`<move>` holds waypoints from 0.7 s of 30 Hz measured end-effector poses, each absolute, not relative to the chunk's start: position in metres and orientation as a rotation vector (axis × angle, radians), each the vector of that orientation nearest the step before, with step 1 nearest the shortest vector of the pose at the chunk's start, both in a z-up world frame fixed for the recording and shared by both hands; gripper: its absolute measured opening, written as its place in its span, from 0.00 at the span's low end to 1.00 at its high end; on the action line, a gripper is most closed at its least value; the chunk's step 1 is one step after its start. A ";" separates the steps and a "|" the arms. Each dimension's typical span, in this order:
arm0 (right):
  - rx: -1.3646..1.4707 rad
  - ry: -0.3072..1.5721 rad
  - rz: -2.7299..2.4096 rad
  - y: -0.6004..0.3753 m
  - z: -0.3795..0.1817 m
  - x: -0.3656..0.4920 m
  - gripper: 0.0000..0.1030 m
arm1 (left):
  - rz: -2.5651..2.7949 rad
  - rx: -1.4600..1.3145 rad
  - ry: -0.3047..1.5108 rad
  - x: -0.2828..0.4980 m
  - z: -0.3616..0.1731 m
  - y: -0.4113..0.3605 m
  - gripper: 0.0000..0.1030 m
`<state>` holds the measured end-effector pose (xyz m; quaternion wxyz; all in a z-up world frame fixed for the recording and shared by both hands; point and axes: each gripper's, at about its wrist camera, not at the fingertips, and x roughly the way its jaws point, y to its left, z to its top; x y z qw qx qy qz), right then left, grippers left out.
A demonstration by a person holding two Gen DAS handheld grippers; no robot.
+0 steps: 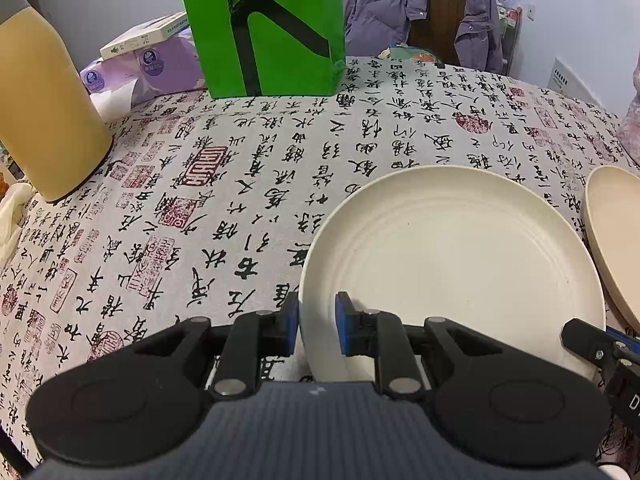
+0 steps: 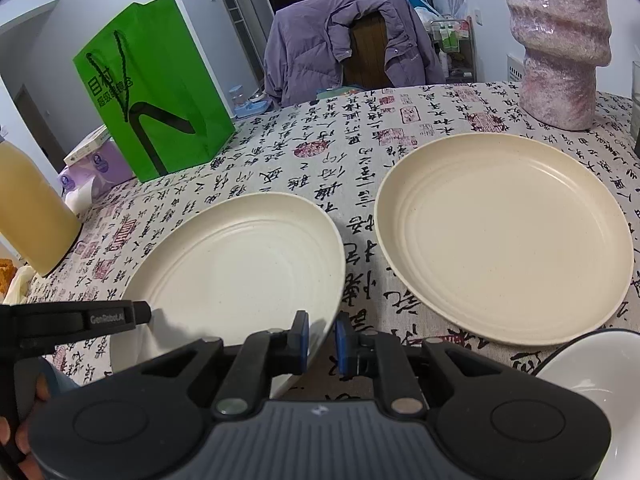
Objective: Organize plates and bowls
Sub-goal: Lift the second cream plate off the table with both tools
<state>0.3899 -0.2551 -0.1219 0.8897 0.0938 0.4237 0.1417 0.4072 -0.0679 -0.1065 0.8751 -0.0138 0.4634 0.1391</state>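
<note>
both grippers are clamped on one cream plate (image 1: 452,252), its 9 o'clock rim being pinched by the left gripper (image 1: 317,326) and its 5 o'clock rim by the right gripper (image 2: 322,340), while a second plate (image 2: 504,236) is seen at 2 o'clock on the tablecloth (image 2: 320,152).

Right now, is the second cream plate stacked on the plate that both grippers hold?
No, the second plate lies flat on the tablecloth, apart from the held plate.

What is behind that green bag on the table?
Behind the green bag, to its left, lie purple tissue packs with a white box on top. A chair draped with a purple jacket stands beyond the table. Anything directly behind the bag is hidden.
</note>
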 end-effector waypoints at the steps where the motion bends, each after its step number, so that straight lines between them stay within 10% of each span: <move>1: 0.191 0.876 0.294 -0.255 -0.122 0.389 0.13 | 0.291 -0.028 0.963 0.407 -0.106 -0.068 0.18; 21: 0.203 0.781 0.310 -0.260 -0.101 0.380 0.13 | 0.275 -0.033 0.893 0.398 -0.084 -0.070 0.18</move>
